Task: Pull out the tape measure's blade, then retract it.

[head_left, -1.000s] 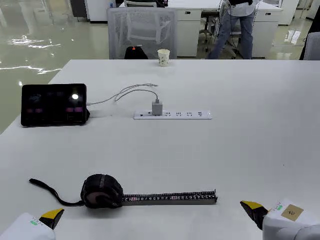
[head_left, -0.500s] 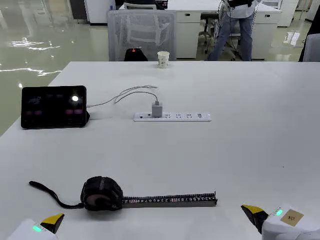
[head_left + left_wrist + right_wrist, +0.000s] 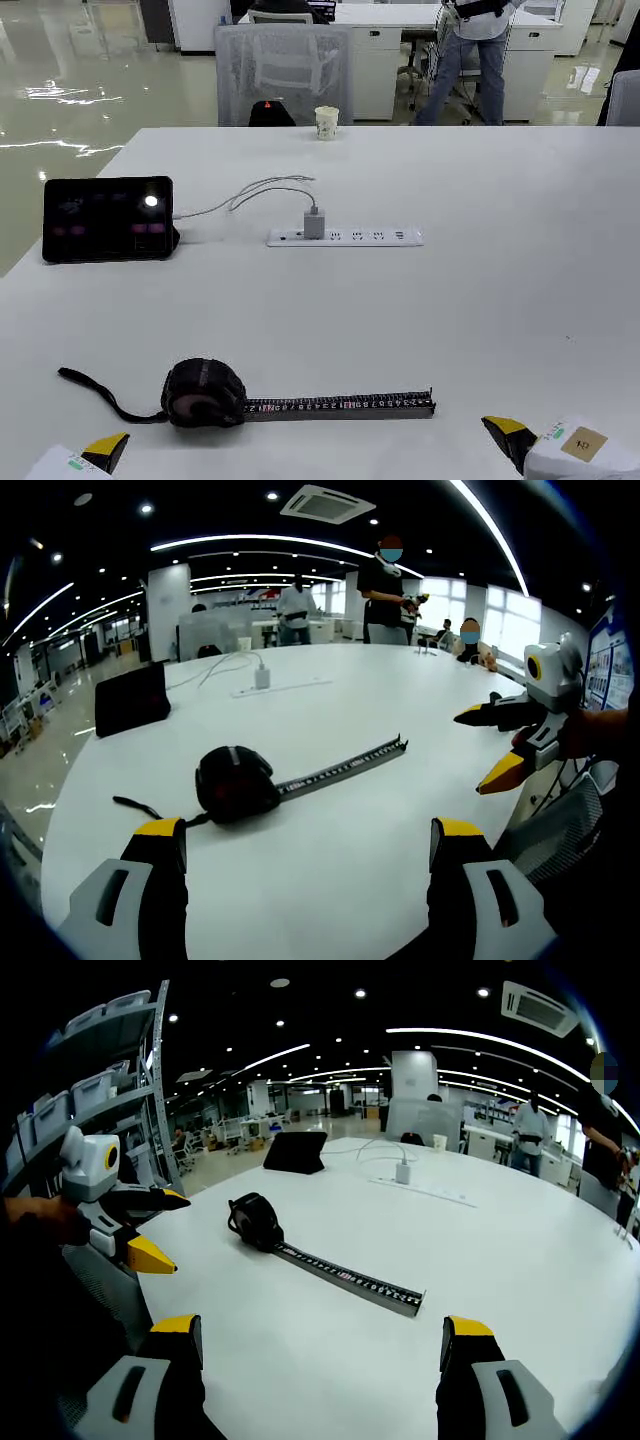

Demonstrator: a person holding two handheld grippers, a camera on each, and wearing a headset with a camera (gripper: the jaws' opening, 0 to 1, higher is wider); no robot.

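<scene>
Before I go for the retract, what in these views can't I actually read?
Blade markings: too small in the head view, smeared in both gripper views.
Tape measure case lock: lost on the dark housing, head view.
Left gripper, right gripper: cut off by the head view's bottom edge.
Tablet screen: dim, with a glare spot, head view.

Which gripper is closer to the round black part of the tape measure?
Left. The left gripper is near the case, on its strap side, jaws open. The right gripper is beyond the tip of the pulled-out blade, so the whole blade lies between it and the case.
</scene>
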